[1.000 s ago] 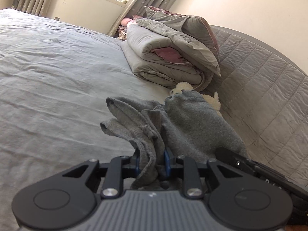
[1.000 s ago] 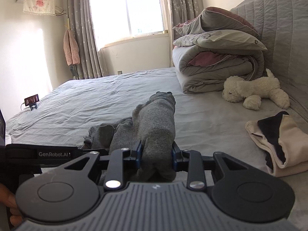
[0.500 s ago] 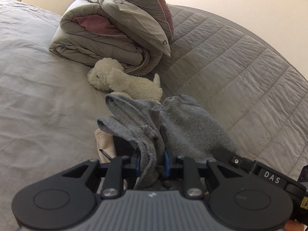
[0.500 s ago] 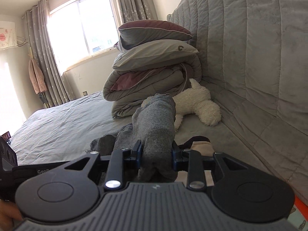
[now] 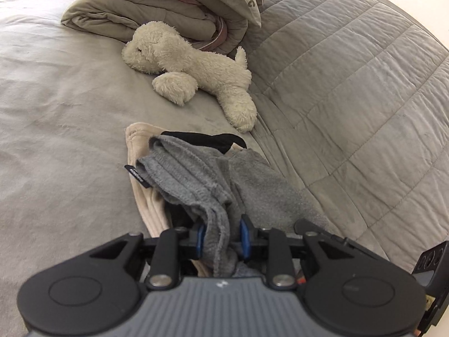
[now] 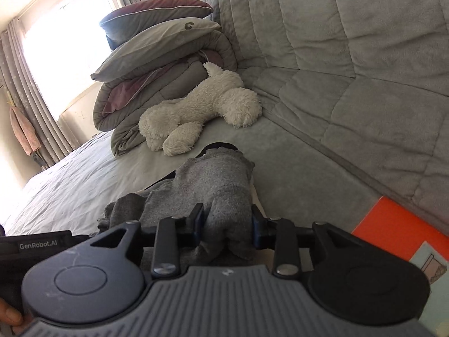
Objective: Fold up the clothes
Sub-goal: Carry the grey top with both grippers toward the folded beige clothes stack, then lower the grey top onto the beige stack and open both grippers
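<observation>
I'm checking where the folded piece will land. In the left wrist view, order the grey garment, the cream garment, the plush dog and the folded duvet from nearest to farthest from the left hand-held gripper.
1. Grey garment, between the left hand-held gripper's fingers.
2. Cream garment, just beneath it, left.
3. Plush dog, farther up the bed.
4. Folded duvet, behind the dog, at the top.

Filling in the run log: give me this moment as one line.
phase: placing | left tongs: opening, grey garment between | right tongs: opening, same garment | under: folded beige garment
</observation>
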Demonstrator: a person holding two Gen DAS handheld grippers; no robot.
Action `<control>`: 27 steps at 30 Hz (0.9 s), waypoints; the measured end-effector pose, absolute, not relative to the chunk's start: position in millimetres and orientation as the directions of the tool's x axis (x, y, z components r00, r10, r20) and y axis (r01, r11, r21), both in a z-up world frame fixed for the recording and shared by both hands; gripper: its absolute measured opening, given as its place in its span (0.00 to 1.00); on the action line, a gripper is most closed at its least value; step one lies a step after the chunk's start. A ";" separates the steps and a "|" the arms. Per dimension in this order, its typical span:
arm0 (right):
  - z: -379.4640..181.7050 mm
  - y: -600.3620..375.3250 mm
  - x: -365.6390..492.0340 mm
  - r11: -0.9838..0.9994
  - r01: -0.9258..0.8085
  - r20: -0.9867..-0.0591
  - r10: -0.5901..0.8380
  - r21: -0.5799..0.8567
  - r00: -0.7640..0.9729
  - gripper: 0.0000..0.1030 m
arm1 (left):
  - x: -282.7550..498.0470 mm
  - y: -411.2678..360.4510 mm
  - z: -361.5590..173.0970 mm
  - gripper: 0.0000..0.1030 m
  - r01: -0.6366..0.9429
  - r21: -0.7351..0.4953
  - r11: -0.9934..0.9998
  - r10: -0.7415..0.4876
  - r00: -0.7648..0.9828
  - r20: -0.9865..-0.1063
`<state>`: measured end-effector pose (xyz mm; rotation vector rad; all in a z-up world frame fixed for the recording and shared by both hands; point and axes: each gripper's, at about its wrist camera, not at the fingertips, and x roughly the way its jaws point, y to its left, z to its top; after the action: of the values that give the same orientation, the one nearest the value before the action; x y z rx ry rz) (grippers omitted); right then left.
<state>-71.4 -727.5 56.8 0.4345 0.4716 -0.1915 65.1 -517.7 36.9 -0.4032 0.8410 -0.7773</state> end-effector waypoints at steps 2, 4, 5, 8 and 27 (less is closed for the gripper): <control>60.5 -725.9 -72.8 0.893 0.291 -0.473 -0.103 0.344 0.875 0.41 | 68.8 -514.8 37.3 0.29 0.445 -0.610 0.655 -0.755 0.406 -0.515; 67.4 -723.8 -78.0 0.887 0.316 -0.466 -0.135 0.336 0.875 0.49 | 69.5 -507.6 41.9 0.32 0.438 -0.603 0.667 -0.745 0.422 -0.517; 70.9 -722.8 -81.6 0.883 0.328 -0.462 -0.149 0.337 0.874 0.50 | 69.7 -504.0 44.3 0.39 0.434 -0.599 0.673 -0.739 0.430 -0.518; 79.8 -720.0 -93.1 0.865 0.361 -0.456 -0.180 0.349 0.872 0.50 | 65.7 -490.4 52.5 0.45 0.428 -0.573 0.698 -0.714 0.465 -0.523; 147.0 -561.5 -147.7 0.760 0.574 -0.536 -0.362 0.304 0.763 0.56 | -36.4 -388.6 128.5 0.47 0.466 -0.266 0.844 -0.524 0.610 -0.595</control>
<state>-147.7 -561.5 147.0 0.4784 0.4724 -0.5305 -36.4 -388.6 128.5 -0.0872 0.7150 -0.5719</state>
